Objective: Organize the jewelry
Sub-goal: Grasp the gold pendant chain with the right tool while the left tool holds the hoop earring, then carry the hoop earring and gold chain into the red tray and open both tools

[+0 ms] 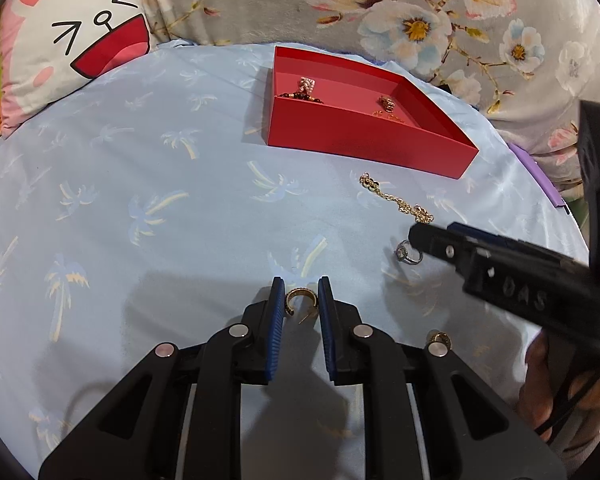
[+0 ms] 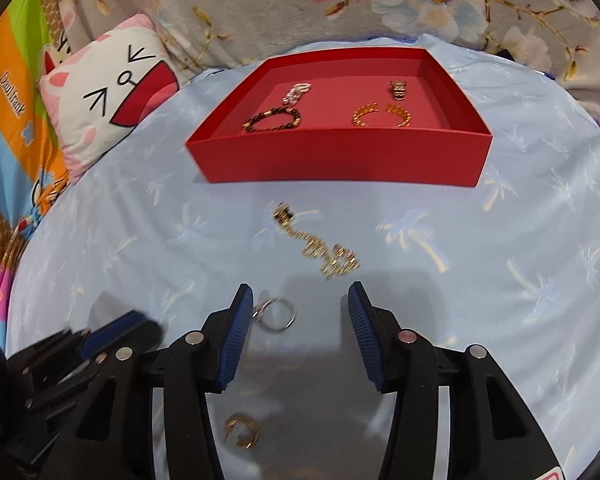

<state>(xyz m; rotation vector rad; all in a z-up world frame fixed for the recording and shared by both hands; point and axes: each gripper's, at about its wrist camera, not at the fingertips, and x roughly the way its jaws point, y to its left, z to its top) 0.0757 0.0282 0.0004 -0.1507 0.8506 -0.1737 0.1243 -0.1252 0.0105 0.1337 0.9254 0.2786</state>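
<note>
A red tray [image 1: 364,136] [image 2: 340,160] sits on the light blue cloth and holds a dark bead bracelet [image 2: 272,120], a pink bead piece [image 2: 296,92] and gold earrings [image 2: 382,114]. My left gripper [image 1: 302,290] straddles a gold hoop earring [image 1: 300,298] lying on the cloth, jaws narrowly apart, not closed on it. My right gripper [image 2: 300,300] is open above the cloth, and it also shows in the left wrist view [image 1: 420,236]. A silver ring [image 2: 276,314] [image 1: 408,254] lies by its left finger. A gold chain [image 2: 316,246] [image 1: 396,198] lies just ahead.
Another gold earring [image 2: 242,430] [image 1: 438,338] lies on the cloth beneath the right gripper. A cat-face pillow [image 1: 76,36] [image 2: 108,92] lies at the far left. A floral blanket [image 1: 420,12] runs behind the tray. A purple object [image 1: 540,176] sits at the cloth's right edge.
</note>
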